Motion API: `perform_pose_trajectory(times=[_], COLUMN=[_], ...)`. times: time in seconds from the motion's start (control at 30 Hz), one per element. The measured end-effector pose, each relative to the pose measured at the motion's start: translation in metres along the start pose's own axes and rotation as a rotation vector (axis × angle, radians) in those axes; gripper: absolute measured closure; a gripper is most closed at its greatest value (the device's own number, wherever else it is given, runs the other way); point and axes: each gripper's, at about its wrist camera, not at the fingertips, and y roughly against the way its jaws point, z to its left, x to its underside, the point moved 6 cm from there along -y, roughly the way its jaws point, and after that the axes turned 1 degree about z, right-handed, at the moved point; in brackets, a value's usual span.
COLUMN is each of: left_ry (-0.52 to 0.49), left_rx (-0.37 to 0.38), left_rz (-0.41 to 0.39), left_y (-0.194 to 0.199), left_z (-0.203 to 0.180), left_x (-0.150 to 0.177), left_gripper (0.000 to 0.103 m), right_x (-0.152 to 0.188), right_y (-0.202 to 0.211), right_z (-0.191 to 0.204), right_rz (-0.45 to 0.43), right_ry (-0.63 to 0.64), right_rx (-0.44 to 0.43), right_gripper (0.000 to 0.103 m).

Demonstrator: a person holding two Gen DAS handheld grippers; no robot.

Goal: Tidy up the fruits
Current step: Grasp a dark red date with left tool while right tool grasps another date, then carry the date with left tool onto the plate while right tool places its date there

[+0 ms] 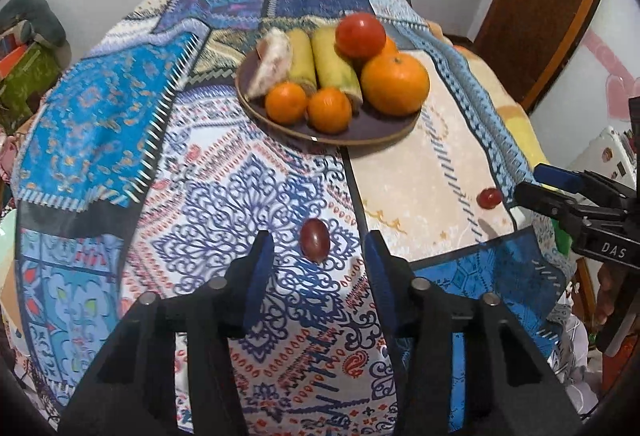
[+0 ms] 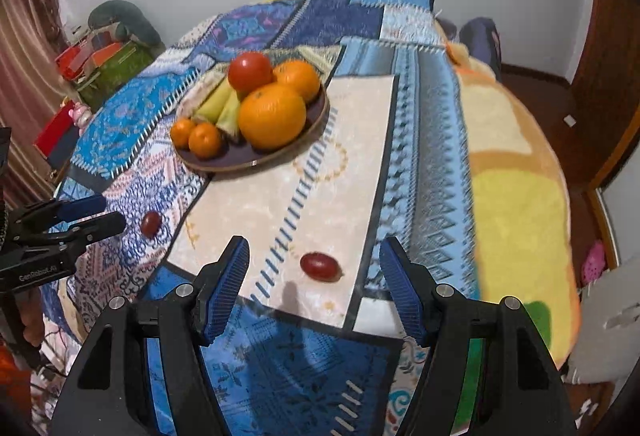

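Note:
A dark round plate (image 1: 360, 134) (image 2: 280, 152) on the patterned cloth holds a red tomato (image 1: 360, 35), a big orange (image 1: 394, 83), two small tangerines (image 1: 286, 102), bananas (image 1: 334, 64) and a pale wrapped fruit (image 1: 270, 62). Two dark red grapes lie loose on the cloth. My left gripper (image 1: 318, 248) is open, its fingers either side of one grape (image 1: 315, 239) (image 2: 151, 223). My right gripper (image 2: 316, 256) is open around the other grape (image 2: 320, 267) (image 1: 489, 198). Each gripper shows at the edge of the other's view.
The table is covered by a blue, white and beige patchwork cloth (image 1: 224, 196) with a yellow-orange blanket (image 2: 516, 204) at its right edge. Boxes and clutter (image 2: 104, 56) stand at the far left by the wall. A wooden door (image 1: 540, 16) is at the right.

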Motion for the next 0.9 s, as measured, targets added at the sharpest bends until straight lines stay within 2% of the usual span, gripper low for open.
perform_pose_trajectory(times=[0.1,0.27,0.3,0.43,0.53,0.7,0.9], left_ry=[-0.003,0.001,0.008,0.017,0.021,0.021,0.033], left_rx=[0.006,0.008,0.019,0.03,0.039,0.016,0.032], left_rz=[0.022,0.055,0.063,0.05,0.045,0.024,-0.016], left_y=[-0.01,-0.025,-0.028,-0.031,-0.031,-0.026,-0.015], left_z=[-0.001,0.001,0.002,0.004,0.006,0.01,0.013], left_x=[0.003,0.007,0.008,0.008,0.008,0.004,-0.011], left_gripper=[0.062,0.069,0.074,0.081,0.085,0.086,0.086], right_x=[0.006,0.016,0.017,0.019,0.016,0.009,-0.008], right_y=[-0.013,-0.033,-0.036,-0.042,-0.043,-0.038,-0.031], right_z=[-0.002,-0.006,-0.006,-0.005,-0.004,-0.001,0.013], right_rz=[0.033,0.089,0.097,0.098,0.094,0.059,0.019], right_ry=[0.0,-0.006,-0.007,0.006,0.012,0.012,0.055], right_rx=[0.006,-0.001,-0.003,0.001,0.0,-0.01,-0.024], right_gripper=[0.041,0.055,0.056,0.062,0.075,0.075,0.075])
